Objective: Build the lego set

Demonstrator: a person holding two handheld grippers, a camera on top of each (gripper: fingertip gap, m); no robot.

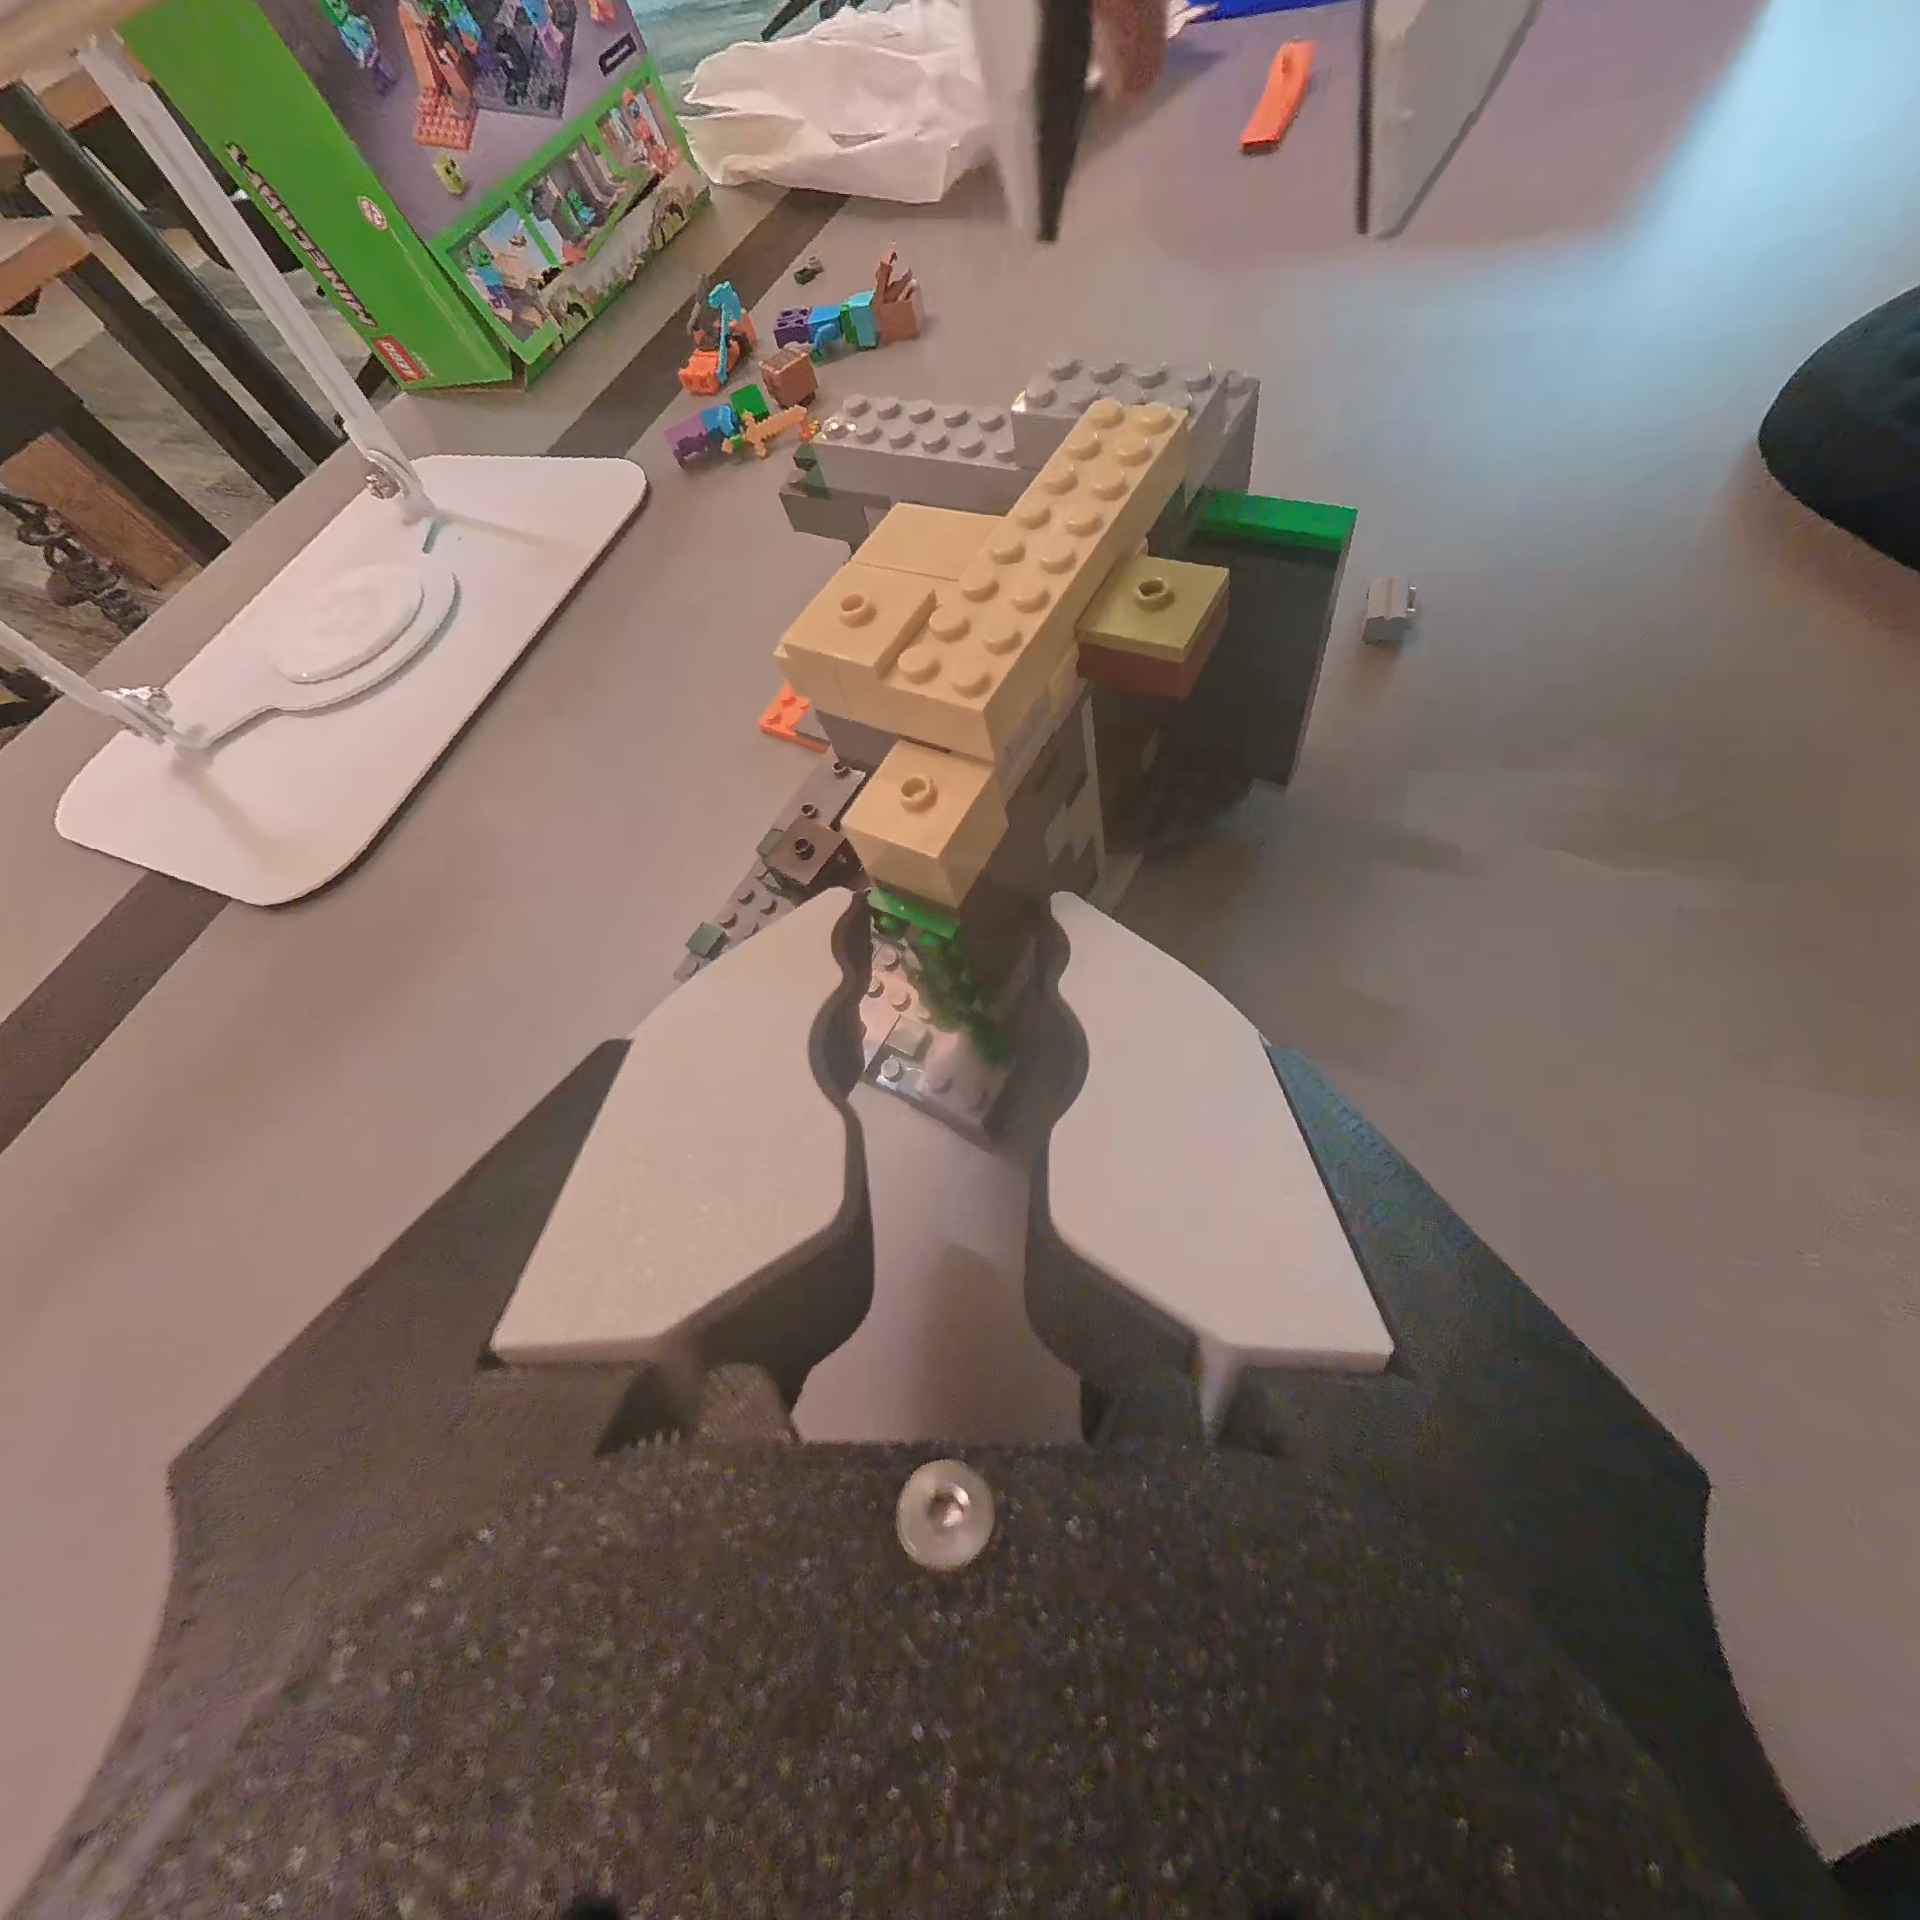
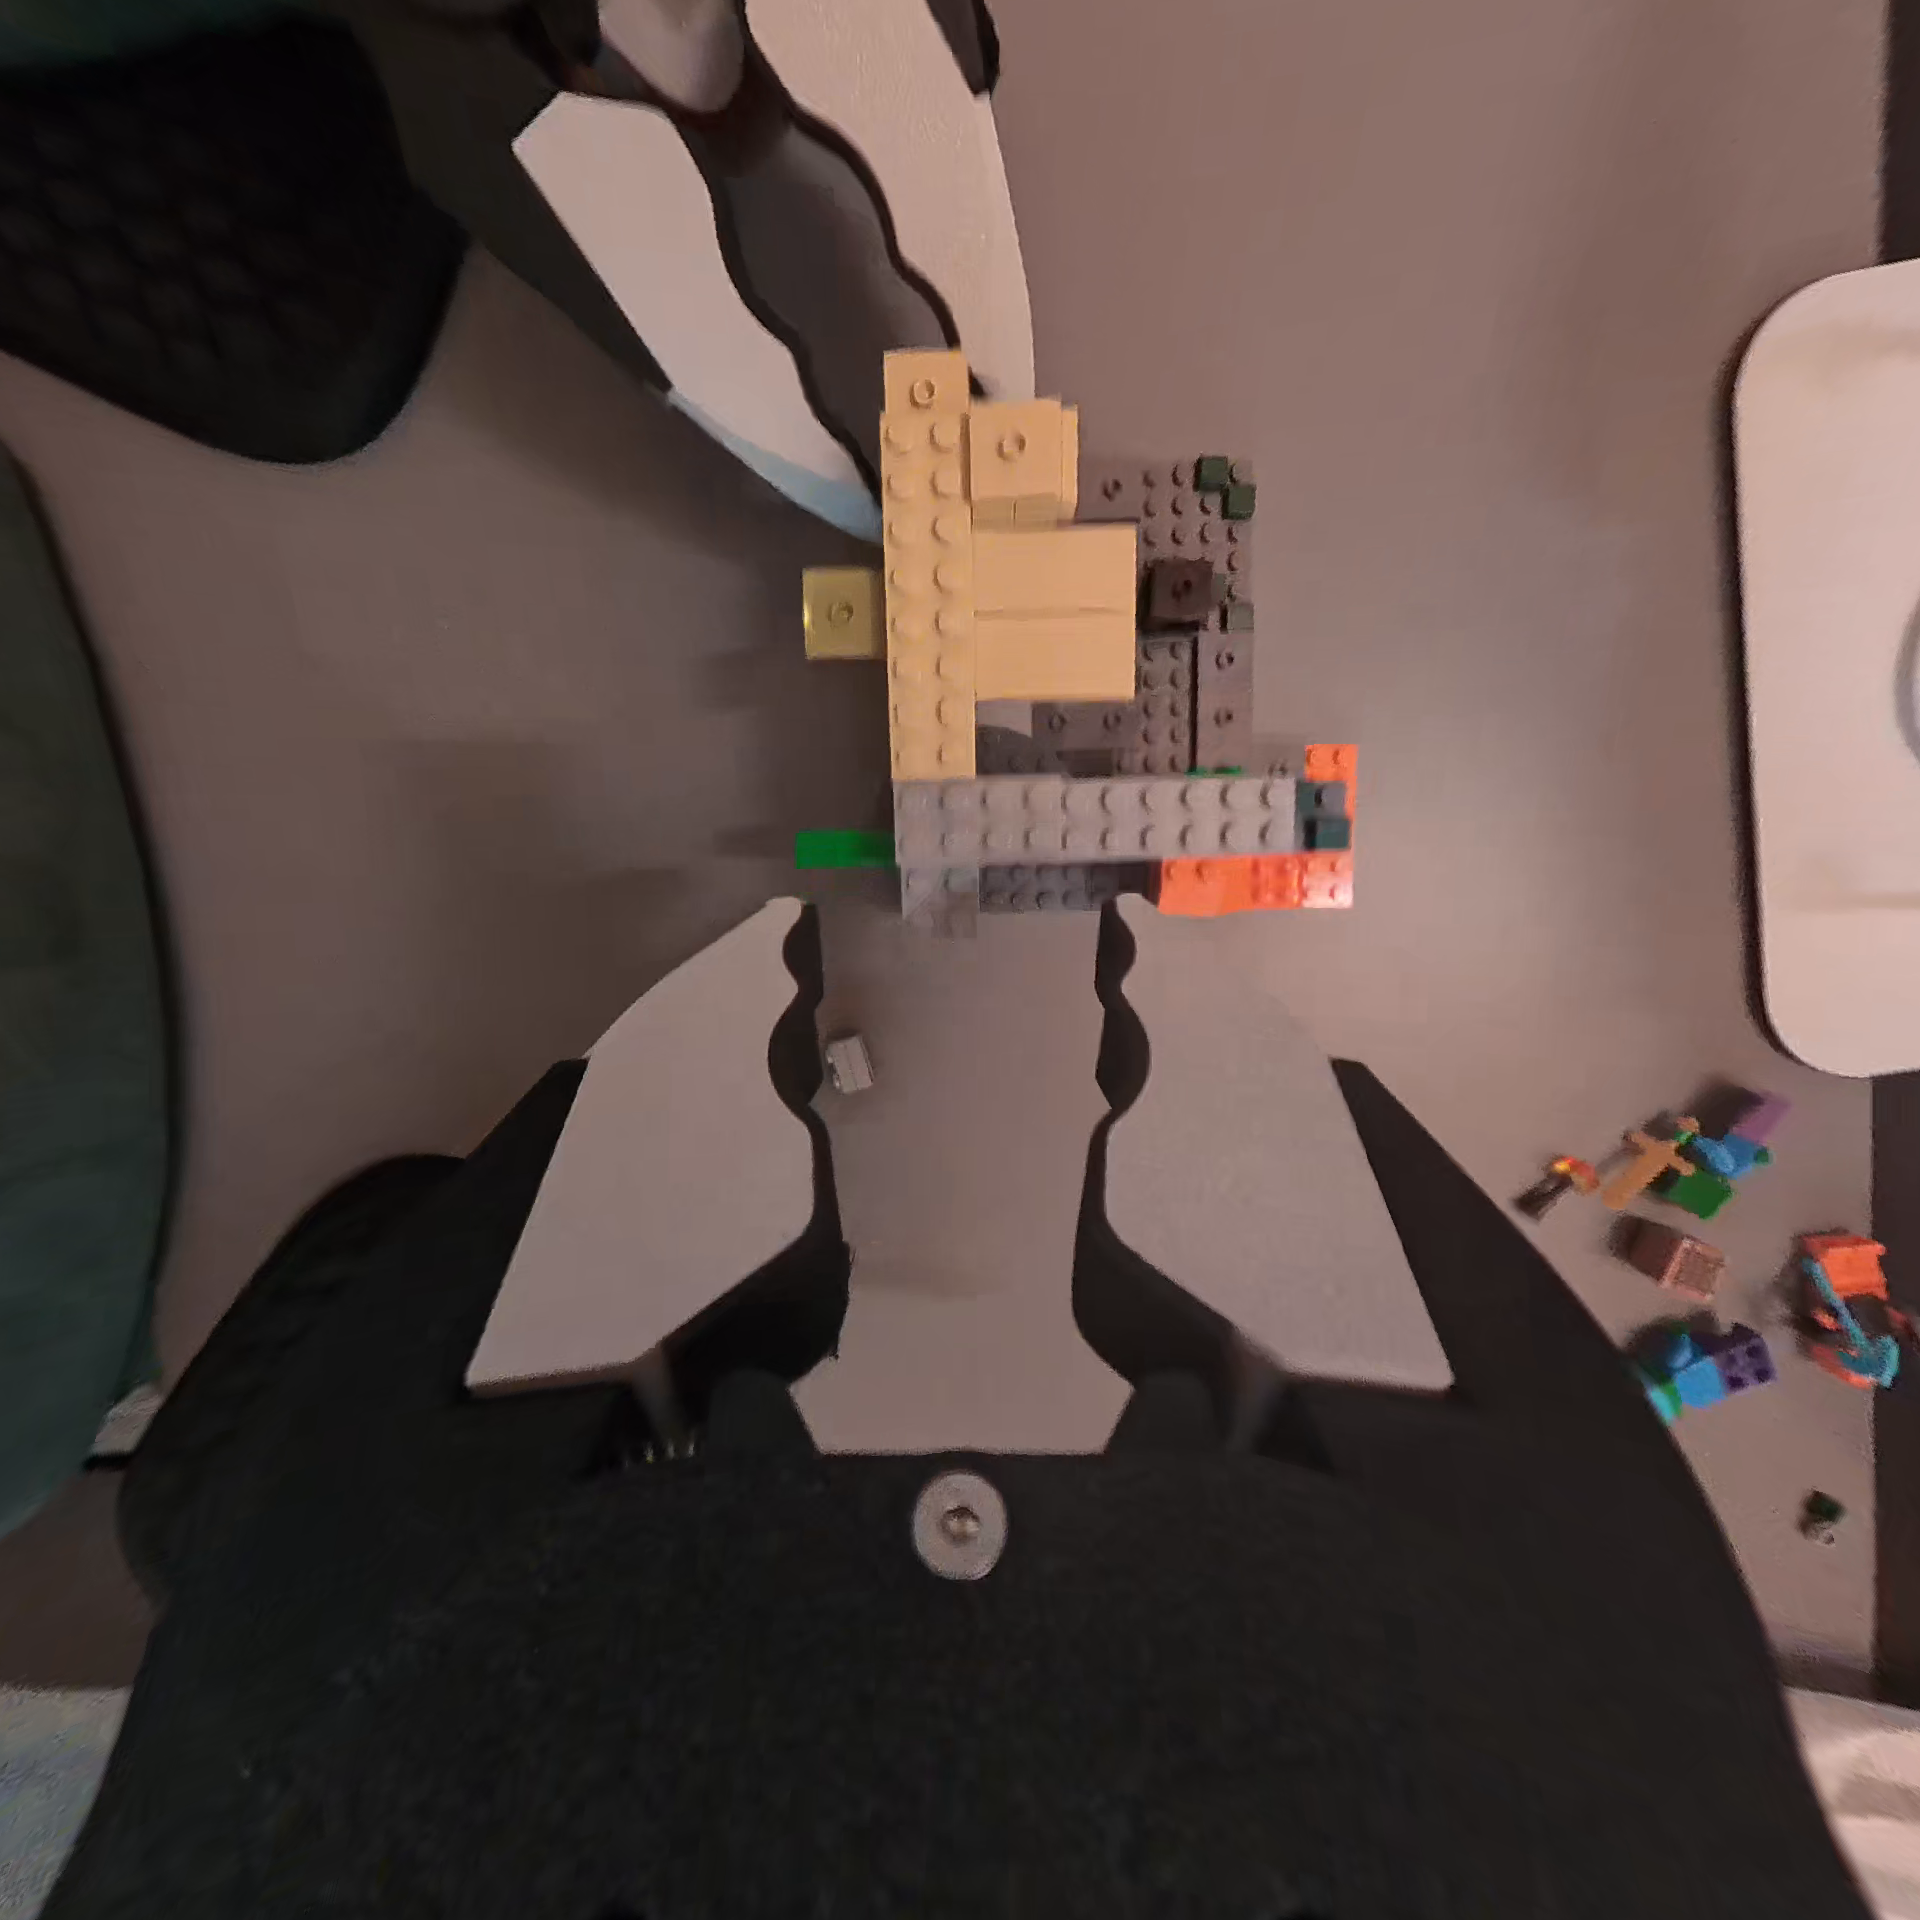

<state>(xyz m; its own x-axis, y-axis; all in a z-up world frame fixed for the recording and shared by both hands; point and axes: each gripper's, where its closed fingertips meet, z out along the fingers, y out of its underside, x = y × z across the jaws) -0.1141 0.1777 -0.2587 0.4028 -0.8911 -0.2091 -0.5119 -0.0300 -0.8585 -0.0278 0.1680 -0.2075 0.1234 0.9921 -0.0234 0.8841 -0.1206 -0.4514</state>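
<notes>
— While the brick model stands mid-tabletop, what grips it?
— The left gripper, clamped on its near lower end. The right gripper hovers spread, empty, just short of the grey top.
— Unattached pieces?
— One small grey piece beside it; coloured bits toward the far edge by the green box.

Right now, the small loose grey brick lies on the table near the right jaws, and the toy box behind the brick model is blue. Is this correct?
Not fully. The toy box is green, not blue; the left wrist view shows it behind the brick model. The rest holds: the small grey brick lies on the table near the right jaws.
</notes>
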